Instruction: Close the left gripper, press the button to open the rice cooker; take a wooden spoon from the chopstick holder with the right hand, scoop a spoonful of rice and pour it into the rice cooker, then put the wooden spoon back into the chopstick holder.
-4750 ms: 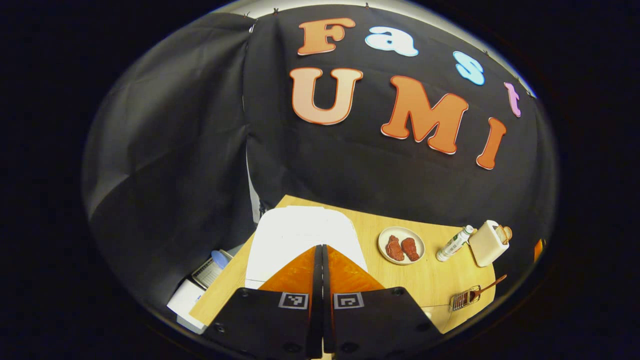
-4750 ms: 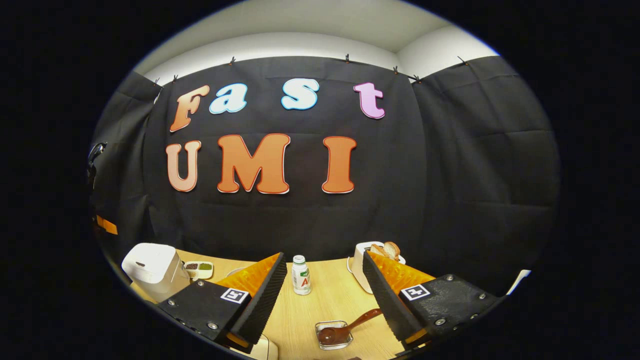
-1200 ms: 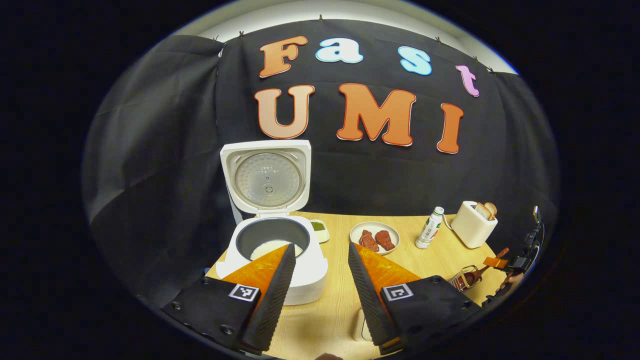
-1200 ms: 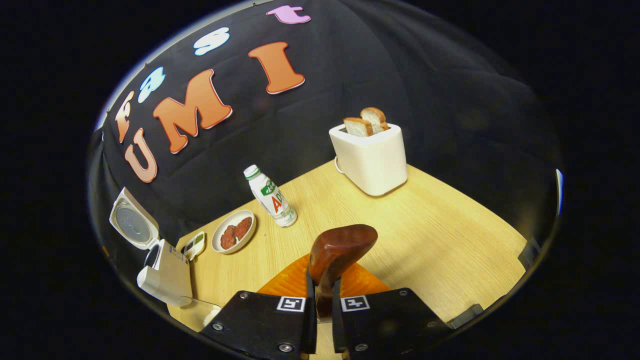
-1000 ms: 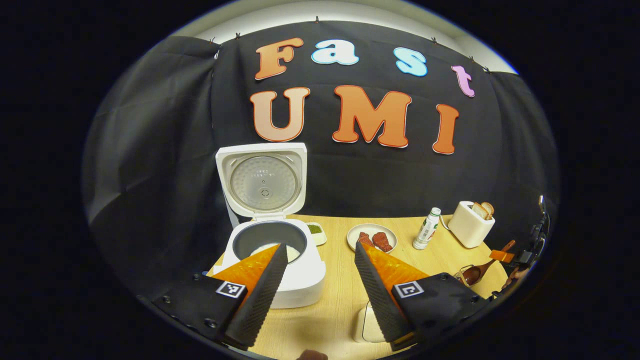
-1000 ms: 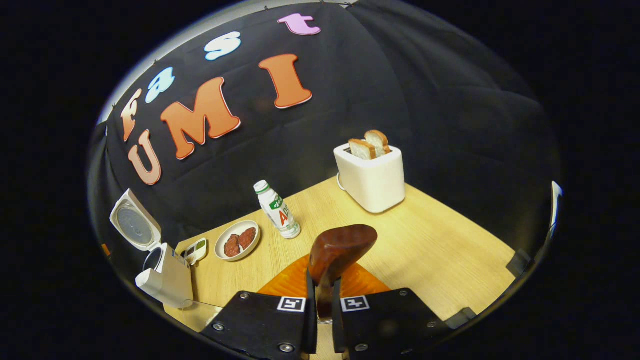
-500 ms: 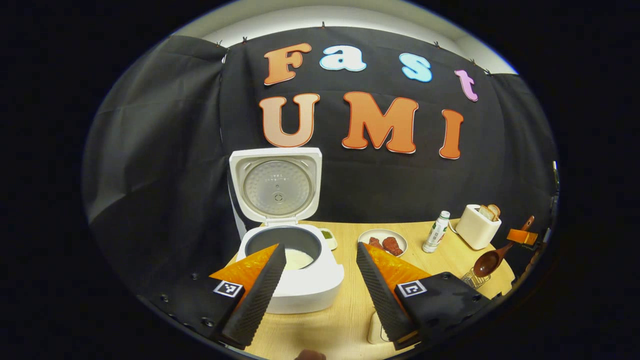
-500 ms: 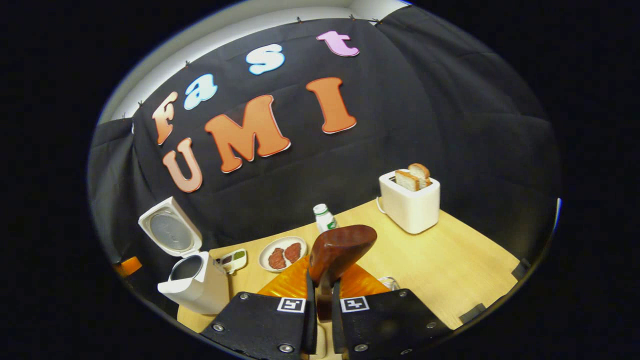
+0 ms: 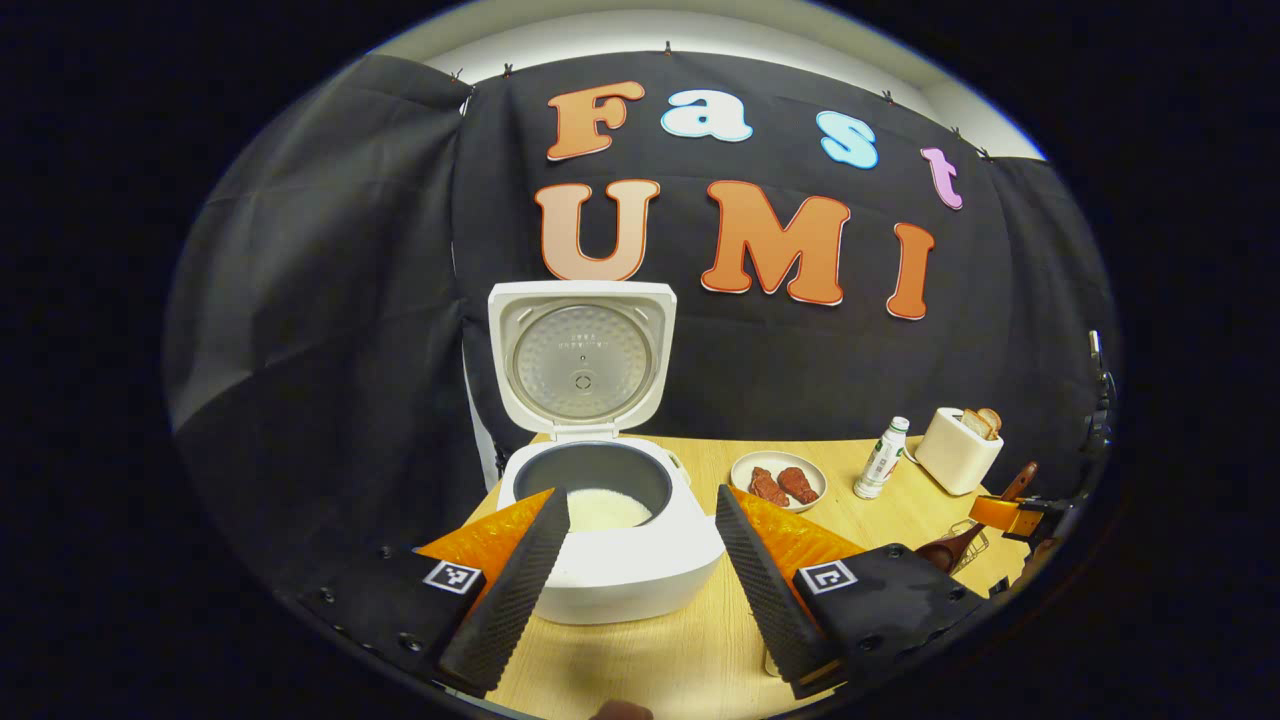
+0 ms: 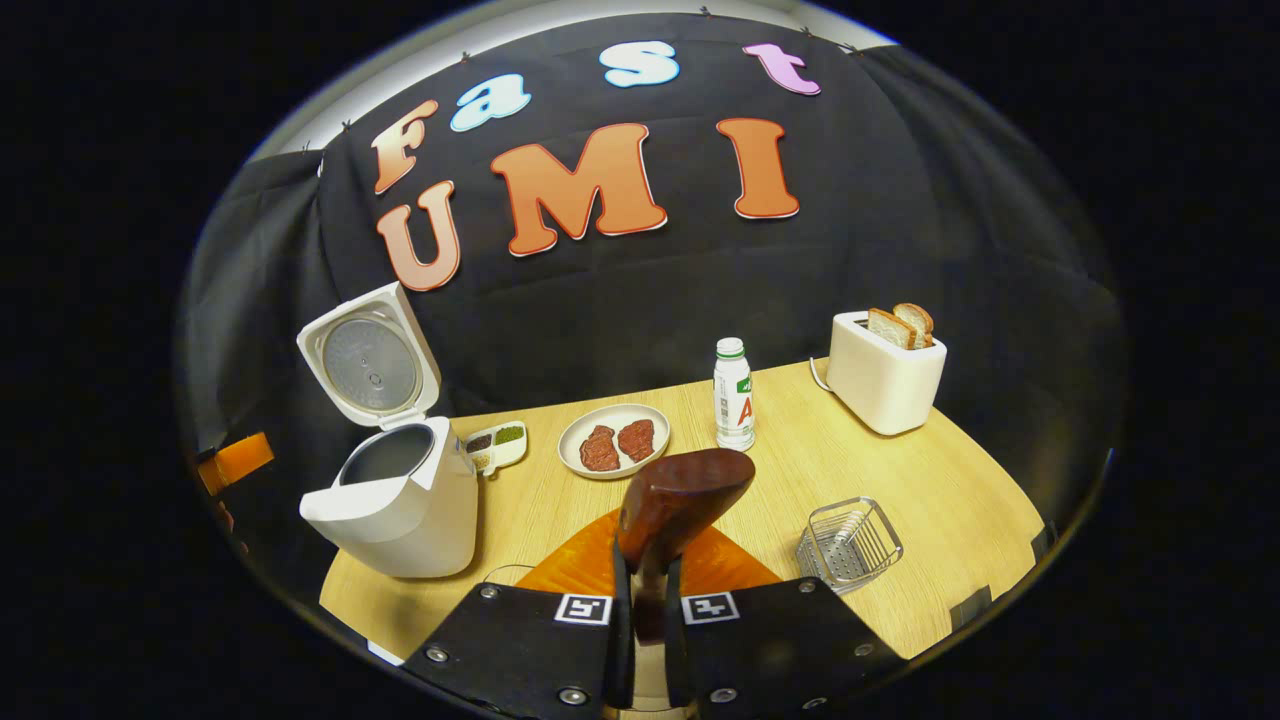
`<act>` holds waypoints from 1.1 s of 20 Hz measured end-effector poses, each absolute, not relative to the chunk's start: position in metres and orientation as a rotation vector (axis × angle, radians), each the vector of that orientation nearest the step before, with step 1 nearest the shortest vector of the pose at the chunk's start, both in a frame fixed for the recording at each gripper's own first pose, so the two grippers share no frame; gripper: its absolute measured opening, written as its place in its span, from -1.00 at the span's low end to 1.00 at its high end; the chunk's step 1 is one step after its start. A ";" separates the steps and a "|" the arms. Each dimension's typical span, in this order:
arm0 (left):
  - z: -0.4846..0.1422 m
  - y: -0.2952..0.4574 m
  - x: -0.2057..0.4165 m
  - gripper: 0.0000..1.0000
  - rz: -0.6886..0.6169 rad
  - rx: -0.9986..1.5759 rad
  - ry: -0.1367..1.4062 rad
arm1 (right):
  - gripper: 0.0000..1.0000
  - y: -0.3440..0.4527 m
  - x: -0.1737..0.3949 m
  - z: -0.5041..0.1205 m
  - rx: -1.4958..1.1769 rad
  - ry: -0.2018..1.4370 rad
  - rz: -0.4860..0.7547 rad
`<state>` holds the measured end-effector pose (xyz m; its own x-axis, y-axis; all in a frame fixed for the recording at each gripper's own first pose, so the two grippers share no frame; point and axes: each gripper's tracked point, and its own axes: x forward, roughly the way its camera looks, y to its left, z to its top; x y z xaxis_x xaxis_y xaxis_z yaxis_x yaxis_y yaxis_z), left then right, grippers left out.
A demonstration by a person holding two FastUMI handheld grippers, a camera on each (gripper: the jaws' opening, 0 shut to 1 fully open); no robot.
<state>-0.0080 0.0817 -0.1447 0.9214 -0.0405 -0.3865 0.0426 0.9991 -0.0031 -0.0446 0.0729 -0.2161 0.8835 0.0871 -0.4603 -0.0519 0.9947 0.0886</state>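
One rice cooker [image 10: 400, 510] sits lid-up on the surface [image 10: 900, 470]. One wooden spoon [image 10: 680, 505], one wire chopstick holder [image 10: 850, 545], one bottle [image 10: 733, 405], one toaster [image 10: 885, 385] with two bread slices [image 10: 900, 325], one plate [image 10: 575, 455] carrying two meat pieces [image 10: 618, 442], one small condiment dish [image 10: 497, 445].

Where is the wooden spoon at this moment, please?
In the right gripper view, the wooden spoon is clamped in the right gripper, above the table, left of the wire chopstick holder.
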 end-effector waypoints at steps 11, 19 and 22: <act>-0.161 0.110 -0.014 0.98 -0.046 0.003 0.443 | -0.77 0.084 -0.044 -0.278 -0.207 0.469 -0.003; -0.160 0.112 -0.013 0.98 -0.009 0.011 0.450 | -0.77 0.114 -0.046 -0.305 -0.283 0.449 0.077; -0.163 0.111 -0.012 1.00 -0.013 0.017 0.467 | -0.77 0.133 -0.052 -0.307 -0.194 0.459 0.098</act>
<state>-0.0118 0.1110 -0.1629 0.8930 -0.0086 -0.4499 0.0164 0.9998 0.0134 -0.0518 0.1328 -0.3073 0.8923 0.0505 -0.4486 -0.1376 0.9769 -0.1636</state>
